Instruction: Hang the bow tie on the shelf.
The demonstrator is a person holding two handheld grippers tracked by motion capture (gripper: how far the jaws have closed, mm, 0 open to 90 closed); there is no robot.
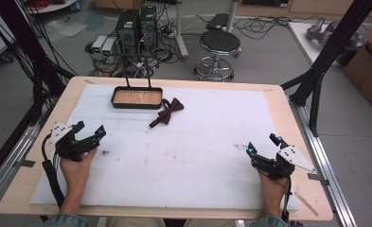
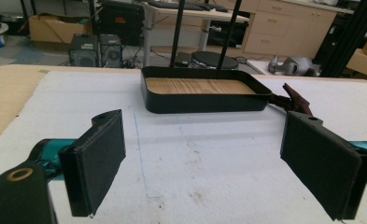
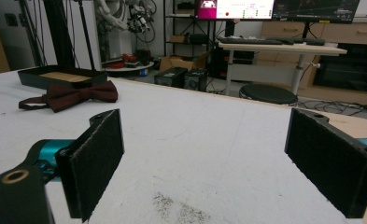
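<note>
A dark red bow tie [image 1: 166,111] lies on the white mat just right of a black tray with a wooden floor [image 1: 137,98] at the back centre. In the left gripper view the tray [image 2: 200,99] stands ahead and the bow tie [image 2: 297,102] peeks out behind the right jaw. The right gripper view has the bow tie [image 3: 71,95] and tray [image 3: 36,78] far off to the left. My left gripper [image 1: 90,128] rests open at the mat's left, nothing between its jaws. At the mat's right my right gripper [image 1: 264,144] is open and holds nothing too.
The white mat [image 1: 193,151] covers most of the wooden table [image 1: 278,94]. Two thin black posts [image 1: 138,71] rise behind the tray. A stool [image 1: 219,45], computers and cables stand on the floor beyond the table. Black frame struts [image 1: 316,80] rise at the right.
</note>
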